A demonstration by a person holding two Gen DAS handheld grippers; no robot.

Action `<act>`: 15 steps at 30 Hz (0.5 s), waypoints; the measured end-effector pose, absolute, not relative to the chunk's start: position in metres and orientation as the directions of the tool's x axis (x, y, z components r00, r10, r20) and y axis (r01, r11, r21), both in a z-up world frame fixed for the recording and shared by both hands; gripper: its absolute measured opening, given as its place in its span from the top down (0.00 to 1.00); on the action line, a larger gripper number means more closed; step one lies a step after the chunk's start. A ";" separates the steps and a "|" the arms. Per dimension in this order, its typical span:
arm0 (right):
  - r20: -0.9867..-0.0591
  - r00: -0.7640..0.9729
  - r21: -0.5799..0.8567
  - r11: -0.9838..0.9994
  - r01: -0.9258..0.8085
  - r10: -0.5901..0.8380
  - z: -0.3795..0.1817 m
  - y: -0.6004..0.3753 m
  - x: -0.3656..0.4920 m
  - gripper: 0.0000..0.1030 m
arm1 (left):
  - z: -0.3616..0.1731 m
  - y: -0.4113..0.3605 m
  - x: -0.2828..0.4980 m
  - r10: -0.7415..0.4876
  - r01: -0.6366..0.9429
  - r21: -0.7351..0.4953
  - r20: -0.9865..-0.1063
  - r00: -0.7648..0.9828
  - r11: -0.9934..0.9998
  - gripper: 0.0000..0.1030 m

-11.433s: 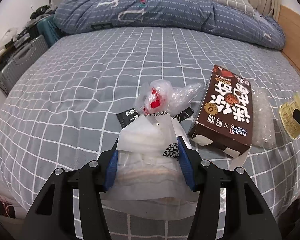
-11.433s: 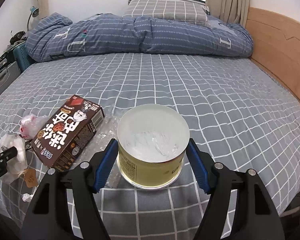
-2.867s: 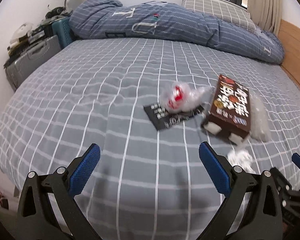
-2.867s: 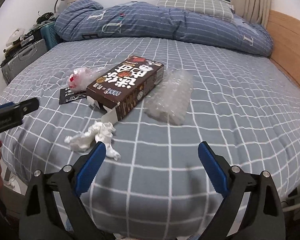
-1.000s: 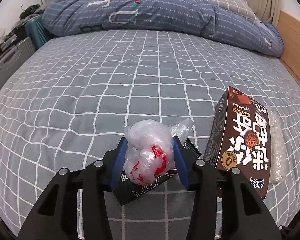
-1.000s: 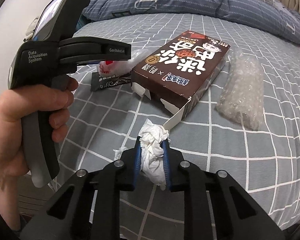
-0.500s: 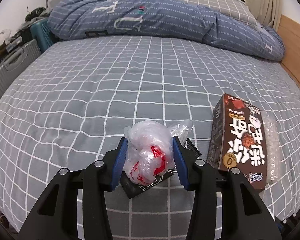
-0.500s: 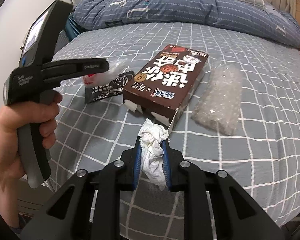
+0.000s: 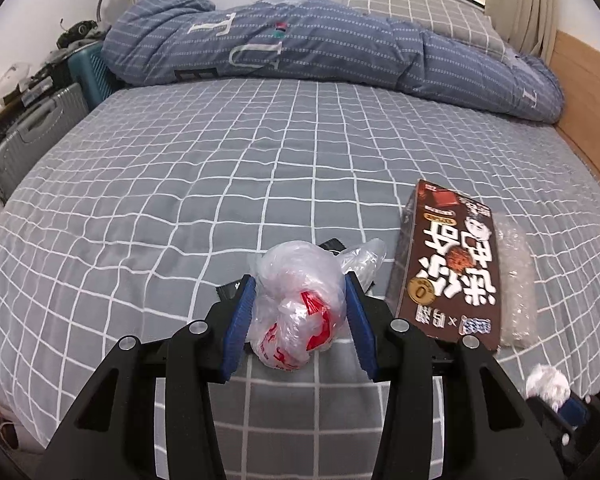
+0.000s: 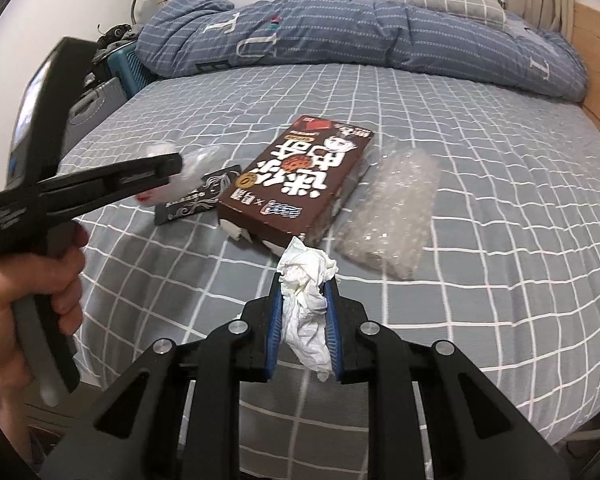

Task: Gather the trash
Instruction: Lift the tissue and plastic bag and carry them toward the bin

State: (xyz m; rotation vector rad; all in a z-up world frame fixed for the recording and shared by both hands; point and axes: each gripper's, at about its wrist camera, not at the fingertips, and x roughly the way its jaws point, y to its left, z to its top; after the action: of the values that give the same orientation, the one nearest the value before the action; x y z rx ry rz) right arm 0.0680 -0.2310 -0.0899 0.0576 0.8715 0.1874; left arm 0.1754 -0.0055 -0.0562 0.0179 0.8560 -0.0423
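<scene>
My left gripper (image 9: 300, 284) is shut on a knotted clear plastic bag (image 9: 296, 304) with red scraps inside, held a little above the bed. My right gripper (image 10: 303, 284) is shut on a crumpled white tissue (image 10: 306, 292), also lifted off the bed. In the right wrist view a hand holds the left gripper (image 10: 172, 170) at the left, with the bag (image 10: 198, 160) at its tip. A brown snack box (image 10: 296, 184) lies on the grey checked bedsheet (image 10: 500, 184). Beside it lie a black wrapper (image 10: 198, 198) and a piece of bubble wrap (image 10: 388, 216). The tissue (image 9: 548, 384) shows at the left wrist view's lower right.
A rolled blue quilt (image 9: 320, 44) and a checked pillow (image 9: 420, 12) lie along the far side of the bed. Suitcases (image 9: 32, 136) stand by the left edge. A wooden headboard (image 9: 584, 88) runs along the right.
Both grippers have risen and drawn back from the bed, each with its load. The black wrapper stays on the sheet below the bag.
</scene>
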 end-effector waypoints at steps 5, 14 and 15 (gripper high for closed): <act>-0.750 0.638 0.120 0.985 -0.125 0.172 -0.088 -0.241 0.064 0.82 | -0.053 -0.004 0.159 -0.043 0.043 -0.020 -0.751 0.659 0.999 0.57; -0.747 0.646 0.117 0.987 -0.108 0.159 -0.087 -0.254 0.051 0.82 | -0.050 0.002 0.130 -0.055 0.046 -0.033 -0.746 0.664 0.998 0.57; -0.746 0.647 0.117 0.988 -0.106 0.158 -0.088 -0.254 0.049 0.82 | -0.050 0.003 0.126 -0.057 0.047 -0.034 -0.744 0.665 0.998 0.57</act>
State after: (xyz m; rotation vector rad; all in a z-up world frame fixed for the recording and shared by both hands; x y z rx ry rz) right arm 0.0494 -0.2544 -0.0876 0.0648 0.8541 0.1497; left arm 0.1261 0.0026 -0.0496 -0.0127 0.8406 -0.0585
